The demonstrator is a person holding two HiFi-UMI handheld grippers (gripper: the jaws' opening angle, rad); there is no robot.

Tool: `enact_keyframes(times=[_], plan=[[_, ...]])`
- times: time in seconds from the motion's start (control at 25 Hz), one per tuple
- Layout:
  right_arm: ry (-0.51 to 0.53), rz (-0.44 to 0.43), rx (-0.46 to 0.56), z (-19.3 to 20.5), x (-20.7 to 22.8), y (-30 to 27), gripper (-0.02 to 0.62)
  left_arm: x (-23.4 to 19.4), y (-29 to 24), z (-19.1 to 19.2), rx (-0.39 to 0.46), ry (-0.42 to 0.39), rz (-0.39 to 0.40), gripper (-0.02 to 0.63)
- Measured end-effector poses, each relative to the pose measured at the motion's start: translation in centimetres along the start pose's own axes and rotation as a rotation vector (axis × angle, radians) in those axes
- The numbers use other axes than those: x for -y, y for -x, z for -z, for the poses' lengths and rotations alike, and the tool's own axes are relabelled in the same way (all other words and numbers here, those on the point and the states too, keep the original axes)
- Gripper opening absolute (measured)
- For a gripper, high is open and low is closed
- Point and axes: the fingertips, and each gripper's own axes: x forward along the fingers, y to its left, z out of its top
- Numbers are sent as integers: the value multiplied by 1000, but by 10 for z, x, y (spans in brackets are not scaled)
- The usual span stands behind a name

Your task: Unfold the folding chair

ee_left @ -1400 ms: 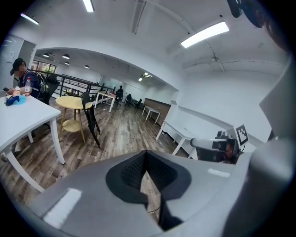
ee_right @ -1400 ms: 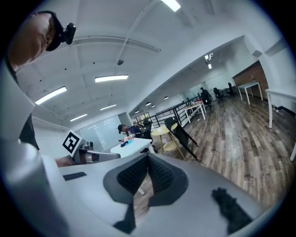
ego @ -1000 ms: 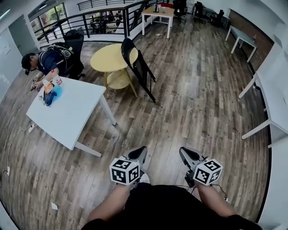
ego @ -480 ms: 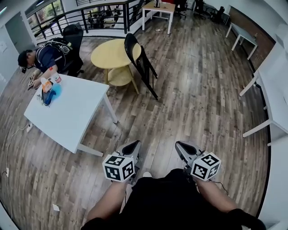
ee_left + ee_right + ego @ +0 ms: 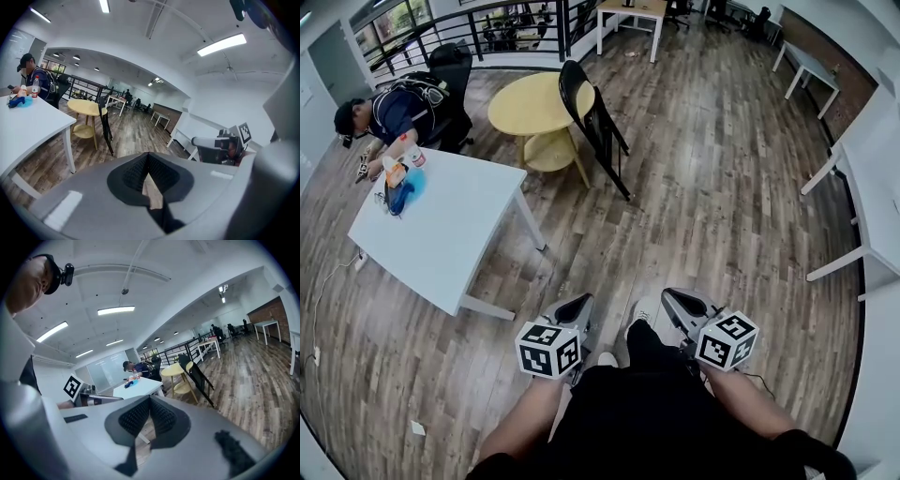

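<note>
Left gripper (image 5: 574, 310) and right gripper (image 5: 682, 304) are both held low at the near side, just in front of the person's body. Each one has its jaws pressed together, and nothing is between them. The folding chair (image 5: 598, 131) is black and folded flat. It stands well apart from the grippers, on the far side of the wooden floor (image 5: 722, 216), tilted against the round yellow table (image 5: 528, 105). At the left is a white table (image 5: 441, 234), with a seated person (image 5: 389, 112) at its far end.

One folding chair (image 5: 596, 127), two hand-held grippers (image 5: 578, 307) (image 5: 680, 303)
</note>
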Motion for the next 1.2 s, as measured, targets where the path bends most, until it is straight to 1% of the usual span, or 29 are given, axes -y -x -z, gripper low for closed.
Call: enact_keyframes(times=[0.16,0.24,0.32,0.48,0.72,0.88,1.04,1.2], plan=[[-1,-19,-2,-1,4,-10,6,-5,-4,3,-12,11,-17,8],[-10,-27,0,-1,9,-14,6,-5,-7,3,-8,8,-23,8],[-22,-40,3,0,14,-21,6,-12,-10,0,3,-2,-46,8],[-79,-59,-8,6,30,-37,5,-34,-16,-10,15,16,-110,8],[-131,-61,-10,6,59,-54,5,-37,-28,-15,8,16,-147,8],[-138,-52,-7,-4,79,-69,5,-41,-52,-25,-5,18,-137,8],[-158,-26,-5,-11,109,-78,5,-43,-80,-40,-20,1,-117,8],[-177,4,-1,-22,141,-85,5,-53,-105,-50,-51,7,-116,8]])
